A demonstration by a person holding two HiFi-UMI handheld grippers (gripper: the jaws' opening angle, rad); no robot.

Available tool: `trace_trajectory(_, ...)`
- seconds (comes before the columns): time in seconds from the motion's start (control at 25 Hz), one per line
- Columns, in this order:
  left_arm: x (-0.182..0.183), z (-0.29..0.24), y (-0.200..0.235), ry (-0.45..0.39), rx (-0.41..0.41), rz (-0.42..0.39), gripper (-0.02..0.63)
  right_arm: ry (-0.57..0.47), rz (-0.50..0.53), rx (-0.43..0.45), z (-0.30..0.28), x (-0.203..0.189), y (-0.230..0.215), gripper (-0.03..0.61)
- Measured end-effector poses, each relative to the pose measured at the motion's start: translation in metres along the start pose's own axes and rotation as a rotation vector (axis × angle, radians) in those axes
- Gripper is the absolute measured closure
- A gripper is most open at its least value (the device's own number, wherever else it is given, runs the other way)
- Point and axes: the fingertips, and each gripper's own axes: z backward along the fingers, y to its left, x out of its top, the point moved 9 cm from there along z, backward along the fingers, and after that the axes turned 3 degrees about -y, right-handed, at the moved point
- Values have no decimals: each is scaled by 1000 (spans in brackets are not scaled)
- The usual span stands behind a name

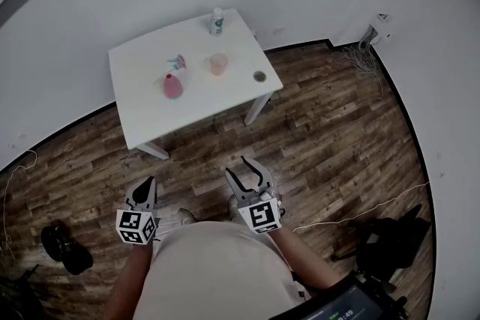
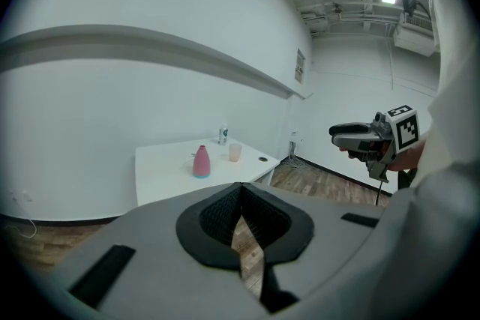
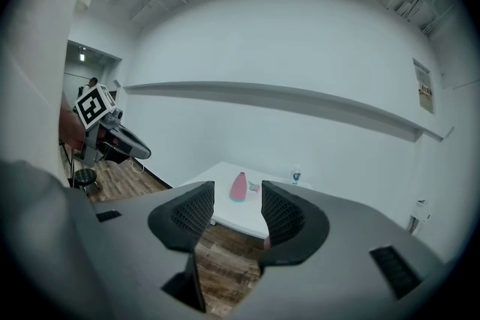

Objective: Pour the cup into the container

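Observation:
A white table [image 1: 150, 116] stands a few steps ahead on the wood floor. On it are a pink vase-shaped container [image 1: 172, 86], a translucent pinkish cup [image 1: 218, 64] to its right and a small bottle [image 1: 217, 22] at the far edge. Both grippers hang low in front of the person, well short of the table. My left gripper [image 1: 147, 185] has its jaws together, with nothing between them. My right gripper [image 1: 238, 167] is open and empty. The left gripper view shows the container [image 2: 201, 162] and cup [image 2: 235, 152]; the right gripper view shows the container [image 3: 238, 186], and the cup is hidden.
A small round object [image 1: 259, 76] lies near the table's right corner, and a teal-and-pink item [image 1: 177, 61] behind the container. Dark bags sit on the floor at left [image 1: 66, 247] and right [image 1: 390, 236]. Cables [image 1: 360, 56] pile by the far wall.

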Motion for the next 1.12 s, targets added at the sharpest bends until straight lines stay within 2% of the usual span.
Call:
trace_trajectory(0.64, -7, 0, -26, 21, -14, -10, 603, -5, 0, -13, 21, -9, -8, 376)
trace_trajectory(1.12, -14, 10, -23, 31, 2, -3, 603, 1, 2, 12, 15, -10, -1, 376)
